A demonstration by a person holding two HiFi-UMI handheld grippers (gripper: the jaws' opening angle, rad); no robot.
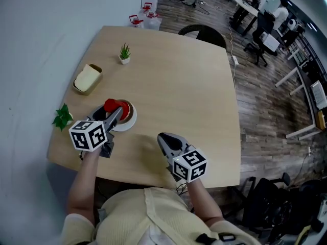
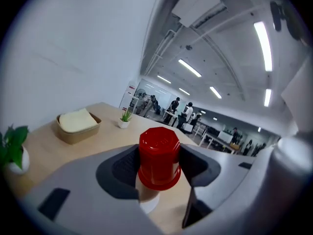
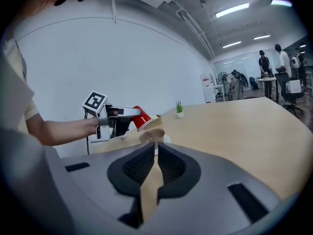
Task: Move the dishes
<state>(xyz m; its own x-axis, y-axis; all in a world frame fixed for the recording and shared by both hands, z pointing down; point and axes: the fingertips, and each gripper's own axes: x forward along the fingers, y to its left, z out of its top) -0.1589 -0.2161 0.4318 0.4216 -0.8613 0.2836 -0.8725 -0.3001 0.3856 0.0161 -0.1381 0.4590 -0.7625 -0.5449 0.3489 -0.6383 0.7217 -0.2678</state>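
My left gripper (image 1: pixel 116 112) is shut on a red cup (image 1: pixel 113 106), held upside down and tilted in the air. In the left gripper view the red cup (image 2: pixel 159 155) fills the gap between both pads. Just under it a brown bowl (image 3: pixel 151 134) rests on a white plate (image 1: pixel 126 125) on the wooden table (image 1: pixel 179 80). The right gripper view shows the left gripper (image 3: pixel 129 112) carrying the red cup (image 3: pixel 141 117) above the bowl. My right gripper (image 1: pixel 162 138) hovers near the table's front edge, shut with nothing between its jaws.
A tan tray holding a cream block (image 1: pixel 88 78) lies at the table's left side. A small potted plant (image 1: pixel 124 54) stands behind it, and a leafy plant (image 1: pixel 63 117) is at the left edge. A dark chair (image 1: pixel 204 33) stands at the far side.
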